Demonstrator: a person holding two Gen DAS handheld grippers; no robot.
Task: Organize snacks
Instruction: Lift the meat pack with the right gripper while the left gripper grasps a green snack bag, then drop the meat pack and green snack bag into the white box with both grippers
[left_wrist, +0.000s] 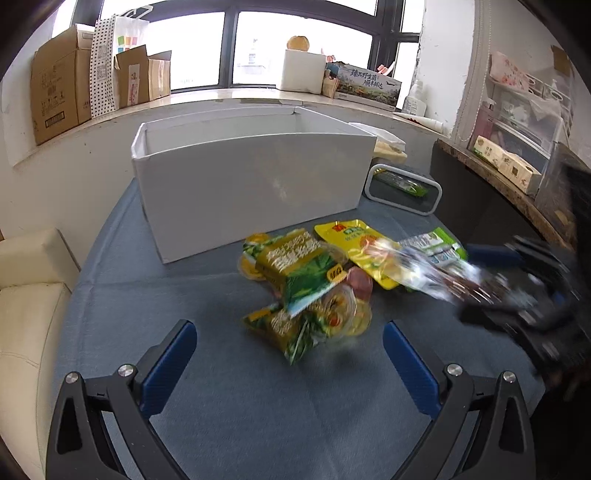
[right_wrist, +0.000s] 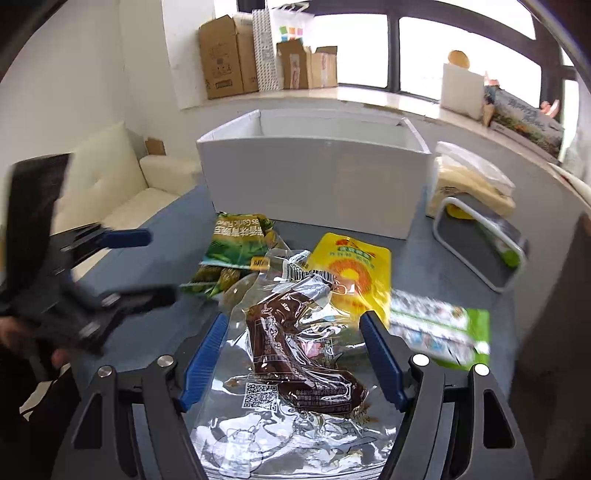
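A clear vacuum pack with a dark brown piece of food inside fills the bottom of the right wrist view, lying between the blue pads of the right gripper; the jaws stand wide and the pack spans the gap, so it appears held, though the exact contact of the pads on the film cannot be made out. In the left wrist view the same pack shows blurred at the right edge. The left gripper hangs with jaws wide apart and nothing between them, above the blue-grey tablecloth. Just ahead of it lies a heap of green pea snack bags with small jelly cups. Beside them rest a yellow pouch and a green and white packet. Behind the pile stands an open white box, and a grey tray beside the box holds a green-wrapped item
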